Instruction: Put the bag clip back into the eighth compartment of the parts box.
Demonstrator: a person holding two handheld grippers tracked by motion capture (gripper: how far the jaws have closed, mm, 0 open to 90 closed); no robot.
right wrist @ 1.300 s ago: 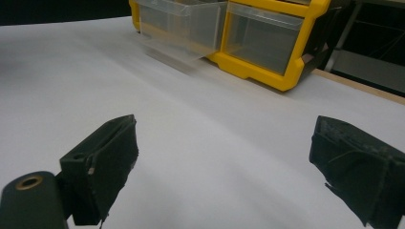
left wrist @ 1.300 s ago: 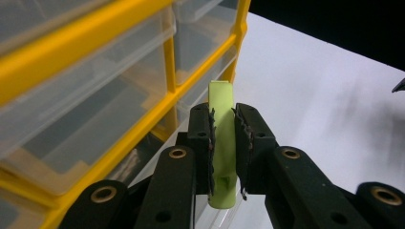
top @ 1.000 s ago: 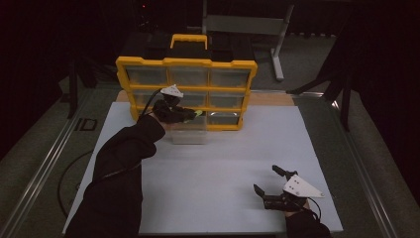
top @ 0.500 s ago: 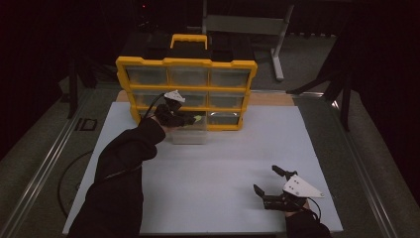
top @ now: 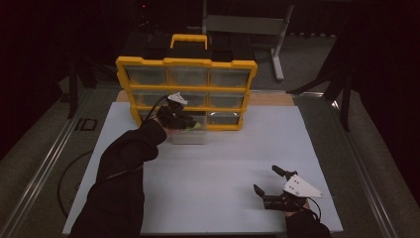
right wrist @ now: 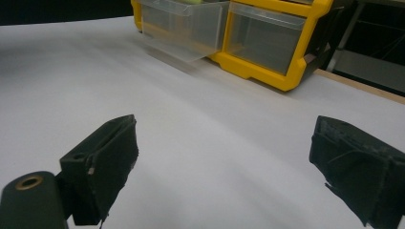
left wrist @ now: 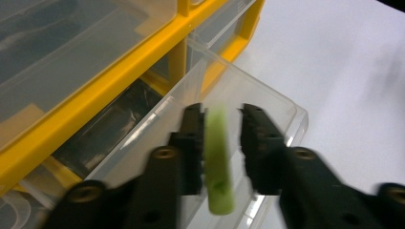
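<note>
My left tool (left wrist: 220,125) is above the clear drawer (left wrist: 248,119), which is pulled out from the bottom row of the yellow cabinet (top: 186,63) at the far side of the white worktop (top: 233,148). A pale green stick (left wrist: 218,160) is between its jaws; the jaws are a little spread, and I cannot tell if they pinch it. My right tool (top: 270,184) rests near the right front edge, jaws wide apart, holding nothing.

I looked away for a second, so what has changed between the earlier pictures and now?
Hardly anything. The left gripper stays over the pulled-out clear drawer of the yellow organizer; the green piece sits between its jaws, which look slightly parted. The right gripper rests open on the white table, as before.
</note>
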